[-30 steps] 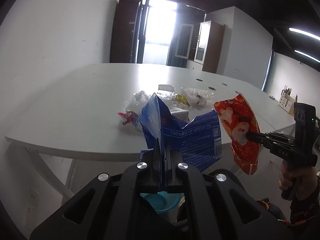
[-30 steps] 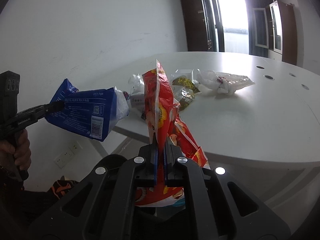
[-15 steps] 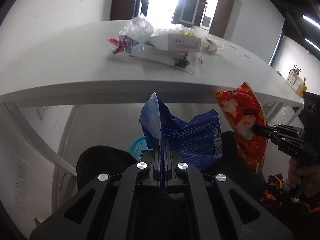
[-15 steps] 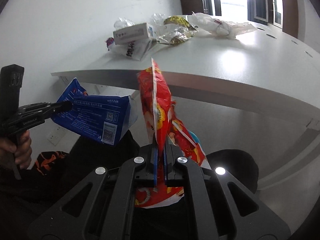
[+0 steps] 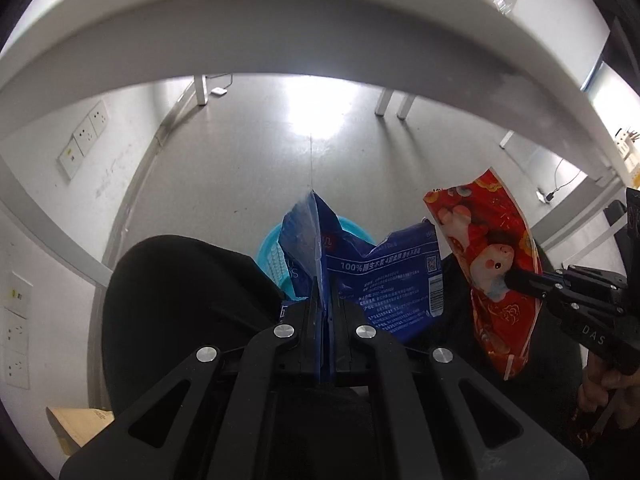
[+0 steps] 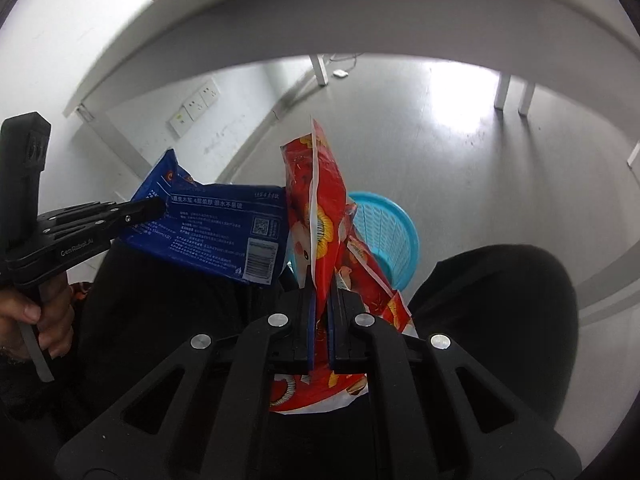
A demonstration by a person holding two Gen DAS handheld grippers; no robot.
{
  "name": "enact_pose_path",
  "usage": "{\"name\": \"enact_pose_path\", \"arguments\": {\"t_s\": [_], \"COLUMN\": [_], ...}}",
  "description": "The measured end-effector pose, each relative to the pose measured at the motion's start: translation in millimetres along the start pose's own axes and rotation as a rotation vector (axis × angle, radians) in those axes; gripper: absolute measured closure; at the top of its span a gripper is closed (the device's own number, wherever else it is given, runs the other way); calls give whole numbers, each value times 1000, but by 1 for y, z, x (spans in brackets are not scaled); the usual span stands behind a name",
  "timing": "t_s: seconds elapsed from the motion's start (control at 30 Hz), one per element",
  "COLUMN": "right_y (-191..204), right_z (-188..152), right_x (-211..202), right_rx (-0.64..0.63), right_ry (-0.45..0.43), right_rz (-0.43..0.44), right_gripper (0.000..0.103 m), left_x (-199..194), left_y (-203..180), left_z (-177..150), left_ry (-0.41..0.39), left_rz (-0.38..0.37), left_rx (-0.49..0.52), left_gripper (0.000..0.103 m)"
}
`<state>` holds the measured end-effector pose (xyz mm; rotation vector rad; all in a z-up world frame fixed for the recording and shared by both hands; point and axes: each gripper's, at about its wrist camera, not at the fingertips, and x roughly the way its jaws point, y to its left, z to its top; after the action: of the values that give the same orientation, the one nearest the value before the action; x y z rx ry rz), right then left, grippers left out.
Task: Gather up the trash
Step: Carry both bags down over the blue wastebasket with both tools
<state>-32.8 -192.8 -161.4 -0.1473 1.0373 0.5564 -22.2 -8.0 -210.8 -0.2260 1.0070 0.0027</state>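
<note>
My left gripper point(image 5: 325, 300) is shut on a crumpled blue wrapper point(image 5: 392, 280), which hangs in the air below the table edge. The same blue wrapper point(image 6: 216, 232) shows at the left of the right wrist view, pinched by the left gripper point(image 6: 160, 206). My right gripper point(image 6: 320, 292) is shut on a red snack bag point(image 6: 316, 200); that red bag point(image 5: 488, 264) appears at the right of the left wrist view, clamped by the right gripper point(image 5: 510, 280). A turquoise mesh basket point(image 6: 386, 228) stands on the floor just behind both wrappers, and the basket point(image 5: 270, 252) is partly hidden by the blue wrapper.
The white table's edge point(image 5: 280, 40) arches overhead. The person's dark-clad knees point(image 5: 180, 300) flank the basket point(image 6: 500, 300). White table legs point(image 5: 384, 104) stand on the grey floor. Wall sockets point(image 5: 84, 136) sit at the left, a cardboard piece point(image 5: 76, 426) lies low left.
Both grippers have dropped from table height to below the table edge, tilting downward with their wrappers still clamped. The tabletop trash has left the view and the floor basket has come in.
</note>
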Motion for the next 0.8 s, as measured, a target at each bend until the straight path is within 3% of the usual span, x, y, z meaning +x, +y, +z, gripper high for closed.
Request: {"name": "enact_pose_path", "arguments": {"t_s": [0.37,0.8], "right_y": [-12,-33], "right_z": [11,23], "right_x": [67,151], "right_rx": [92,181], "right_ry": [106,244], "right_rz": [7,0], "right_gripper": [100,100], "left_x": [72,157], "left_y": [2,22], "left_z": [17,42], "left_ry": [38,221], "left_rz": [62,96], "left_rx": [-16,-192], "left_gripper": [102,102]}}
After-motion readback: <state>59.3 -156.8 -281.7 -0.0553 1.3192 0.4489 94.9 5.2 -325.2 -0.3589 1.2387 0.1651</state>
